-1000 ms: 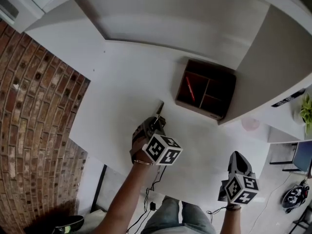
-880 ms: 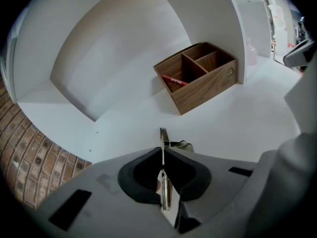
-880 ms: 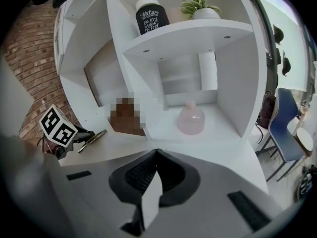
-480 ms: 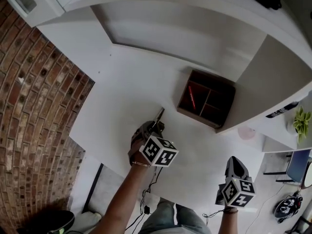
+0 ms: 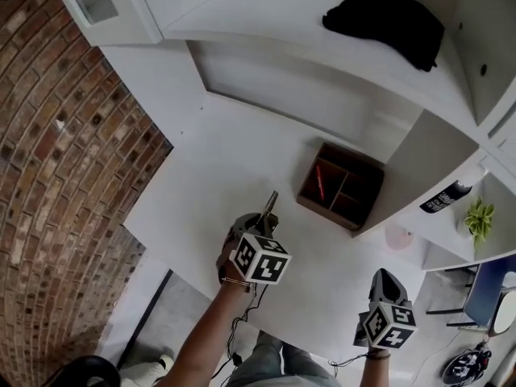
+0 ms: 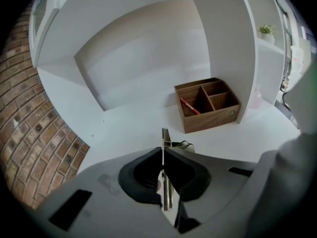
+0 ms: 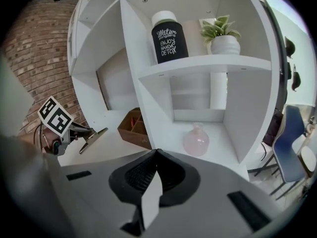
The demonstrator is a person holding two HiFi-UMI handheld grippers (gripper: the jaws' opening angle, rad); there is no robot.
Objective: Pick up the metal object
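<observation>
L gripper (image 6: 163, 152) fingers pinch metal object (image 6: 165, 135); R gripper (image 7: 155, 153) fingers pressed together, empty.

The white tabletop (image 5: 205, 180) is plain and matte. It runs back into a white recess and meets a brick wall along its left side. Toward its right end stands a brown wooden organiser box (image 6: 212, 119), open-topped and split into compartments by thin dividers. It sits just beside a white upright shelf panel. A red pen (image 6: 190, 106) lies slanted in its left compartment. Past the panel, on the same white surface, a rounded pale pink glass vase (image 7: 196, 139) stands upright, well apart from the box.
</observation>
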